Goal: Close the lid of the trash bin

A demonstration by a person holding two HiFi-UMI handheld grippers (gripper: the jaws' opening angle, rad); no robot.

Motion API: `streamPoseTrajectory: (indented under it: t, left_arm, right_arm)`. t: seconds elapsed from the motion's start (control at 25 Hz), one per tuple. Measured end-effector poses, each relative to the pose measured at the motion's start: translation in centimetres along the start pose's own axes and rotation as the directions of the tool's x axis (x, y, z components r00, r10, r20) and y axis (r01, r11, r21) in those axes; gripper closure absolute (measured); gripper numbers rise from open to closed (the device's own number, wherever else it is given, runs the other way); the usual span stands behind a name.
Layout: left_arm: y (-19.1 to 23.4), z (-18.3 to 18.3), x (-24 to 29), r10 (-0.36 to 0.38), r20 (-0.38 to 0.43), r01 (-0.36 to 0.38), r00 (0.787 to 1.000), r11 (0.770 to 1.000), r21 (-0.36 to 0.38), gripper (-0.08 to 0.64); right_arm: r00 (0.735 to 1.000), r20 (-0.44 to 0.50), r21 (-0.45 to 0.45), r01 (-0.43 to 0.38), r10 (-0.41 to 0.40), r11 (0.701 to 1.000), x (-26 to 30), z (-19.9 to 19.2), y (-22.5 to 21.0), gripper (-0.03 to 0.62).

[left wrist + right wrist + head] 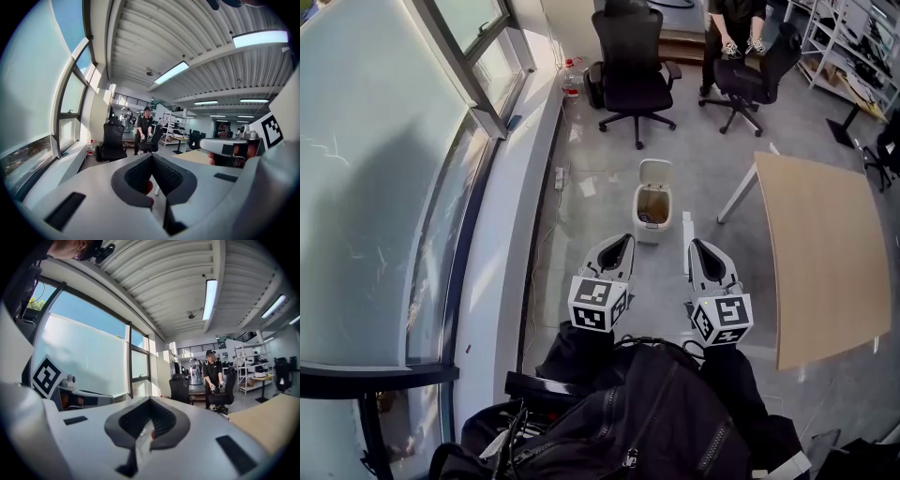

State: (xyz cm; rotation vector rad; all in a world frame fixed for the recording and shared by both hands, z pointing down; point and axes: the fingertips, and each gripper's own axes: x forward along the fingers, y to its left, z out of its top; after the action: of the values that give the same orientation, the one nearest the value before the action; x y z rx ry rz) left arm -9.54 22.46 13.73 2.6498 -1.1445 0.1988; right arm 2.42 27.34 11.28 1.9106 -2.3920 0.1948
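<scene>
A small white trash bin [651, 231] stands on the grey floor a little beyond the two grippers, roughly in line with the gap between them. It is left of the wooden table [825, 253] and near that table's white leg. The bin is oblong, with its long axis running from near to far. Its lid [656, 172] is open, hinged at the far end and standing up, with the inner face turned toward the near side. The brownish inside is exposed.

The left gripper [627, 240] and right gripper [695, 243] are side by side, pointing away toward the bin but well short of it. Each has its jaws closed tip to tip, with nothing between them. Two black office chairs [630, 66] stand farther off.
</scene>
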Motion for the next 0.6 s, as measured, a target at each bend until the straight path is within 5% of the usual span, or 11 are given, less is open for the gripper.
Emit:
streamPoseTrajectory:
  t: [0.6]
  left_arm:
    - [3.0, -2.6, -0.4, 0.010, -0.034, -0.012, 0.999, 0.998, -0.058, 0.558]
  right_arm:
    - [0.998, -0.053, 0.016, 0.042, -0.041, 0.999, 1.0, -2.2, 0.9, 0.589]
